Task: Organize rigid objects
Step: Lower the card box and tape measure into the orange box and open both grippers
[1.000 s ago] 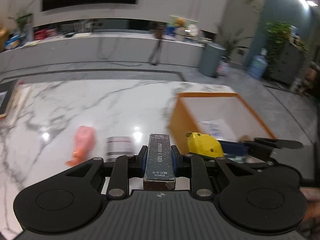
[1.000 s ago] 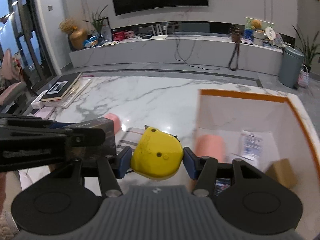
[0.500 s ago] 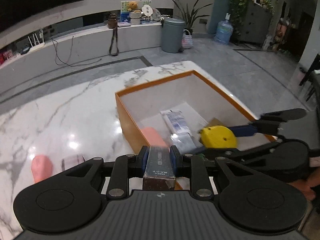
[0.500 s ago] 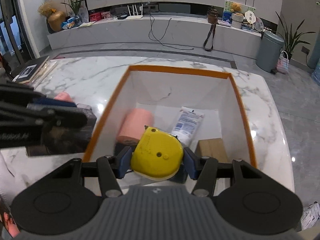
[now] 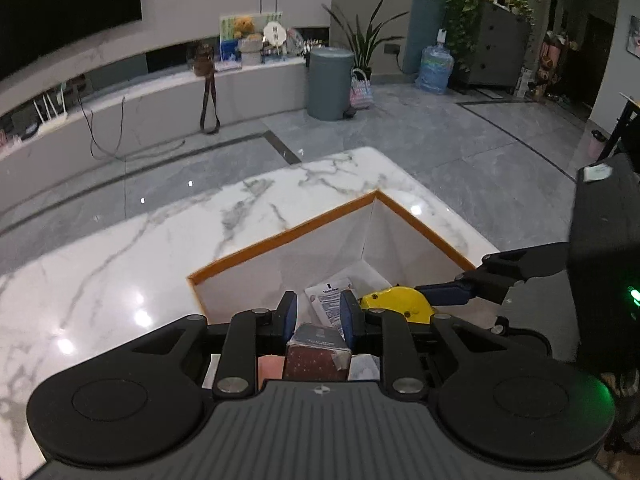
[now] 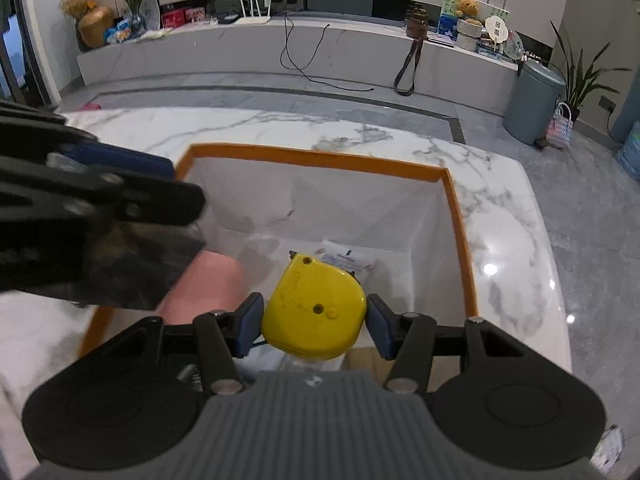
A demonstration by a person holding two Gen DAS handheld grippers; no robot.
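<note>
— Marble worktop runs under both my tools, with the orange-rimmed white box set on it and grey floor tiles beyond. What are you carrying?

— My left tool is pinched narrow on a dark card box; its long axis runs forward along my fingers, the near end facing the camera. My right tool is clamped at middle width on a yellow tape measure, flat face up, its narrower tip pointing ahead, away from me.

— Where do they hang?

— Both hang over the orange-rimmed white box, tilted down into it. Ahead of the right tool, on the box floor, lies a white printed packet; left of that tool sits a pink roll.

— Do the two views differ?

— Yes. From the left wrist the tape measure shows just right of my left tool, held by the right tool's blue pads, and the packet shows ahead of my fingers. From the right wrist the card box is only a dark blur at left, but the whole far rim of the box shows, plus a brown carton corner just right of the tool.
</note>
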